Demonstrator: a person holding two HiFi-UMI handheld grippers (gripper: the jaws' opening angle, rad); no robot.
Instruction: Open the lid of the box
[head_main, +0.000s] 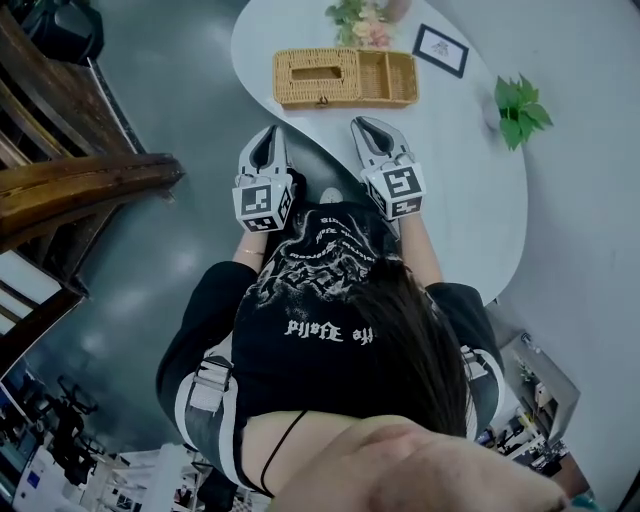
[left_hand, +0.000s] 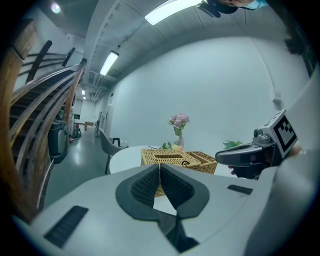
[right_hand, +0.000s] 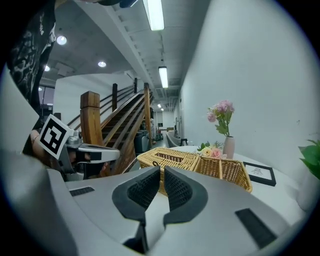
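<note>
Where white table (head_main: 470, 200) meets grey floor (head_main: 180, 110), wicker box (head_main: 345, 78) lies lengthwise left-right. Left gripper (head_main: 272, 132) closed, right gripper (head_main: 364, 124) barely ajar, both empty.

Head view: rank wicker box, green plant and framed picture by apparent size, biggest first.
1. wicker box: clearly the largest.
2-3. green plant and framed picture: they look about alike. The plant is perhaps slightly bigger, but it is too close to rank.
</note>
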